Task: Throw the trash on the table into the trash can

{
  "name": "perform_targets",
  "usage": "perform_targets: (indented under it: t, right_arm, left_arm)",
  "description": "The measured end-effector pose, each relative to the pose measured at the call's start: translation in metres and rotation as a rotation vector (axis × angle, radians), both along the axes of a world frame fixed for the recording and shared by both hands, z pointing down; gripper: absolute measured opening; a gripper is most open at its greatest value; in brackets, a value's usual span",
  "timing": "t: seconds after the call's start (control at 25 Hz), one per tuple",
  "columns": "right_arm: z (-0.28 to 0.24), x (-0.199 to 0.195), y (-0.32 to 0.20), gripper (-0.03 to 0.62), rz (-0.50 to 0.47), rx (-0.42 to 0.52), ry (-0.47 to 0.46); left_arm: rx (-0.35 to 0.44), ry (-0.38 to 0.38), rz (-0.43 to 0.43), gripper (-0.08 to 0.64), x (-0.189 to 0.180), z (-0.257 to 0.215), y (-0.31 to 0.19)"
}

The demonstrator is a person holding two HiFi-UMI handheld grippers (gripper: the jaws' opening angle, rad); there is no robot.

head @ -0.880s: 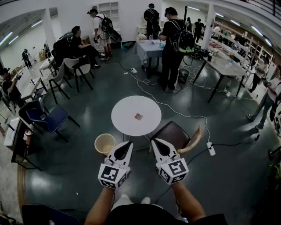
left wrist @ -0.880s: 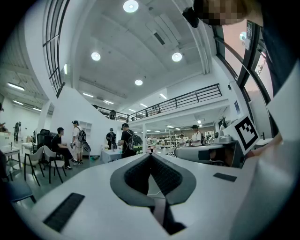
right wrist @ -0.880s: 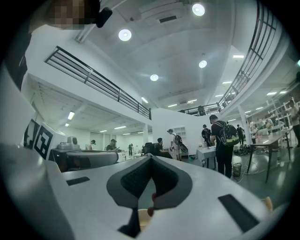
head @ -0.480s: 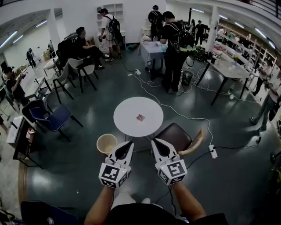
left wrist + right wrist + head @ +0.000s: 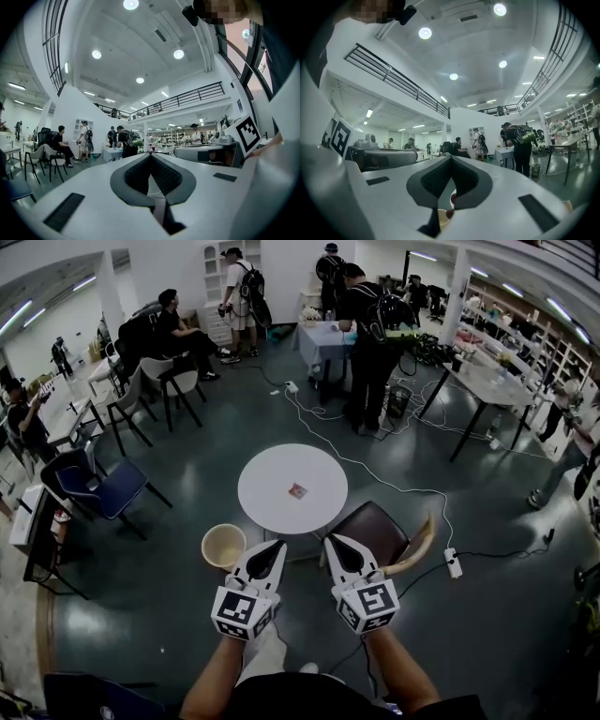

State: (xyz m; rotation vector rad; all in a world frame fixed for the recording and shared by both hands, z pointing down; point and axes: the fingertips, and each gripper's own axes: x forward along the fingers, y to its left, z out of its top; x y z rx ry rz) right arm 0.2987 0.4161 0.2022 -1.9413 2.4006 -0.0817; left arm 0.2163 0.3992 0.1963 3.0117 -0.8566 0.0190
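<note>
A small red and white scrap of trash [image 5: 297,490] lies near the middle of the round white table [image 5: 272,474] ahead of me. The beige trash can [image 5: 224,546] stands on the floor at the table's near left. My left gripper [image 5: 277,545] is held level just right of the can, with its jaws together and nothing between them [image 5: 150,154]. Beside it my right gripper [image 5: 330,540] points at the table's near edge, its jaws also meeting at the tip [image 5: 451,156]. Both grippers are short of the table and apart from the trash.
A brown chair [image 5: 373,524] with a tan curved back [image 5: 415,547] stands at the table's near right. A blue chair [image 5: 105,491] is at the left. A white cable and power strip [image 5: 451,559] lie on the floor at the right. People stand and sit farther back [image 5: 366,324].
The head view has shifted slightly, so the table sits a little differently in the picture. Both grippers stay side by side and shut. People at the back have moved a little.
</note>
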Motion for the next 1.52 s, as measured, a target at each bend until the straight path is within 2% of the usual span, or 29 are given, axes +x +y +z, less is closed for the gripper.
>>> perform_targets:
  t: [0.48, 0.72, 1.52]
  right_arm:
    - [-0.016, 0.006, -0.091, 0.017, 0.024, -0.010, -0.006]
    - [-0.025, 0.000, -0.138, 0.017, 0.034, -0.006, 0.004]
    - [-0.012, -0.039, -0.235, 0.017, 0.125, -0.041, 0.001]
  left_arm:
    - [-0.028, 0.039, 0.050, 0.009, 0.005, -0.018, -0.091]
    - [-0.008, 0.054, 0.078, 0.009, 0.003, -0.032, -0.138]
    - [0.015, 0.083, 0.145, 0.009, -0.046, -0.029, -0.237]
